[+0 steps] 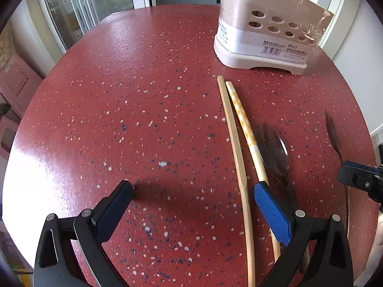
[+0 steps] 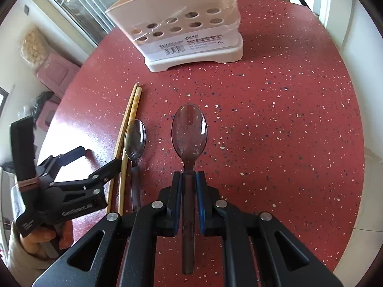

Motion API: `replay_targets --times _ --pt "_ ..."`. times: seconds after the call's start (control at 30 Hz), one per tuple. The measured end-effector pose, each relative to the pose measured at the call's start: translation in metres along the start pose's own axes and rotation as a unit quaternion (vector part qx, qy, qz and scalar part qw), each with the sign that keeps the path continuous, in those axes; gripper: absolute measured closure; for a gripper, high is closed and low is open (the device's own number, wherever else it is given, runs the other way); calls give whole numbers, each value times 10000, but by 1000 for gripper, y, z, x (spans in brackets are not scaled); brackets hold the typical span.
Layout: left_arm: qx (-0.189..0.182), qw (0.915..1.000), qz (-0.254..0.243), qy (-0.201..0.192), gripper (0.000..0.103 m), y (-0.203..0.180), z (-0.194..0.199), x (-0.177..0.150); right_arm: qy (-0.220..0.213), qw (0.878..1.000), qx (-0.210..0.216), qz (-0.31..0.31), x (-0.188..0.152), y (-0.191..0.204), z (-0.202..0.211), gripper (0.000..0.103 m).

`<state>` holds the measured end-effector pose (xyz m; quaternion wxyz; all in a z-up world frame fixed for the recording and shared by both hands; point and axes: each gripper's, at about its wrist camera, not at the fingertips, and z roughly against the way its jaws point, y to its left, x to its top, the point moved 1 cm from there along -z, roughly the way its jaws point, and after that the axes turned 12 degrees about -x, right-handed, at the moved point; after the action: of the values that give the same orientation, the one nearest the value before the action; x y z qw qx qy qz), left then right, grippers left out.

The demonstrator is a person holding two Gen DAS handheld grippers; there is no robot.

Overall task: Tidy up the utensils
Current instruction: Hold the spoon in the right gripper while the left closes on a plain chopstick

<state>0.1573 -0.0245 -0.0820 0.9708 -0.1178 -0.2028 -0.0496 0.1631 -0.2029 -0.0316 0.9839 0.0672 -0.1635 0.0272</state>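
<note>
Between the right claw's pads: handle of the held spoon (image 2: 189, 138), a clear brown plastic one, pinched with its bowl pointing ahead of the fingertips and lifted off the surface (image 2: 287, 119).
Right claw (image 2: 189, 174): pressed together on that handle; pads contact both sides.
Left claw (image 1: 194, 189): spread wide, nothing between its fingers, tips low over the surface.
Left claw, right finger (image 1: 270, 208): blue pad lies over the patterned chopstick.
Plain chopstick (image 1: 234, 143): flat on the surface, inside the left claw's gap, near the right finger.
Patterned chopstick (image 1: 244, 122): just beside the plain one, on its right, almost parallel to it.
Second spoon (image 2: 135, 141): flat on the surface, left of the right claw, bowl touching or nearly touching the chopsticks; which of the two cannot be told.
Utensil holder (image 2: 191, 35): ahead of both claws, upright, beige with round holes, wrapped in clear film; utensils stand in it.
Hand (image 2: 45, 236): grips the left claw's handle, seen left of the right claw.
</note>
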Motion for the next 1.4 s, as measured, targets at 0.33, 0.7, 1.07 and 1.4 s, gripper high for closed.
replay_targets --times 0.33,0.7,1.07,1.4 --pt "-18 9997 -57 248 0 -8 -14 25 -175 9992 294 -228 -11 -41 24 90" --pt "-106 9985 -265 468 0 -14 -15 40 -297 9974 483 -453 -19 -86 44 90" --pt "-186 9958 -495 746 11 -37 -16 59 -448 9951 550 -687 -32 -108 64 90" --pt "-240 9957 -507 744 19 -47 -22 65 -458 9945 571 -751 -33 -102 65 90"
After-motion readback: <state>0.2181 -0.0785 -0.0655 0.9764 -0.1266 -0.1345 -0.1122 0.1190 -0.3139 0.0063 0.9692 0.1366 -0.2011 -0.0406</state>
